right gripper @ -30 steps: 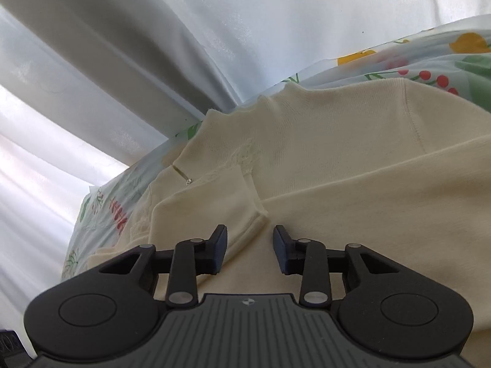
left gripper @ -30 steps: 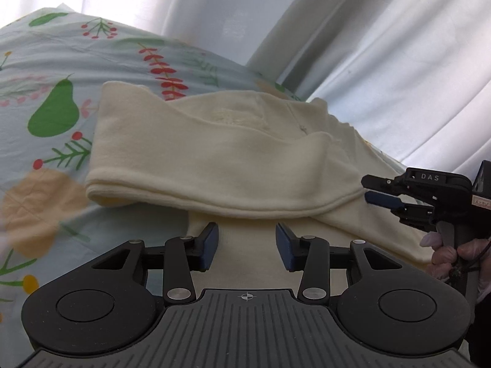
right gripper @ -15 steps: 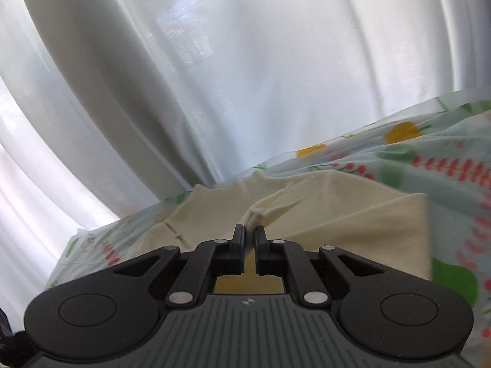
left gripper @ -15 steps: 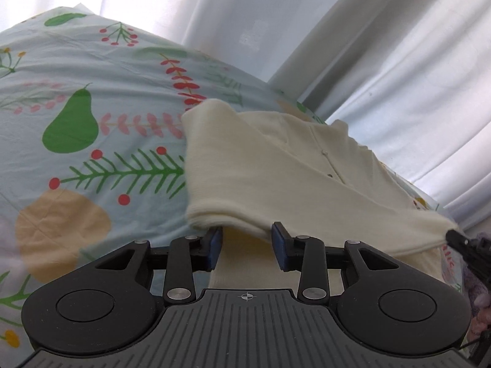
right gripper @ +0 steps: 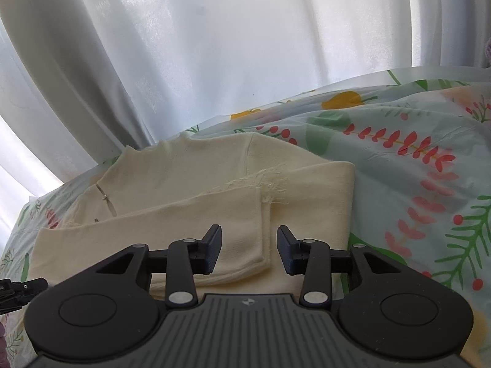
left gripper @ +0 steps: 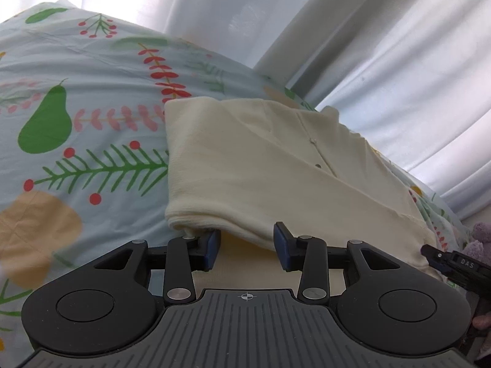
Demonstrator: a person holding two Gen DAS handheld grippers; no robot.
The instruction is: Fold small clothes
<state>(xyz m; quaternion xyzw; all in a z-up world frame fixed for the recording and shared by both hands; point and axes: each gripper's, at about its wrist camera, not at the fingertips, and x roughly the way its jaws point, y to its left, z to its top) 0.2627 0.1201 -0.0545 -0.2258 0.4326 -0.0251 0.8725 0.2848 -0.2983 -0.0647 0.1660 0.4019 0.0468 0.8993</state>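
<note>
A small cream knit top [left gripper: 260, 165] lies partly folded on a patterned bedsheet [left gripper: 76, 122]. My left gripper [left gripper: 247, 247] is open, its fingers at the near folded hem, with nothing between them. In the right wrist view the same top [right gripper: 196, 190] shows a sleeve laid across its body, with a frayed cuff [right gripper: 270, 184]. My right gripper [right gripper: 249, 251] is open, its jaws on either side of the sleeve end without pinching it. The right gripper's tip [left gripper: 451, 260] shows at the right edge of the left view.
White curtains [right gripper: 230, 46] hang behind the bed. The sheet [right gripper: 414, 184] with pear and berry prints spreads around the top. A purple gloved hand [left gripper: 478, 236] holds the right gripper. The left gripper's tip [right gripper: 18, 288] shows at the lower left of the right view.
My right gripper shut on the sleeve, carried it across the body, and has now opened, leaving the sleeve laid down. My left gripper stayed open and shifted along the near hem.
</note>
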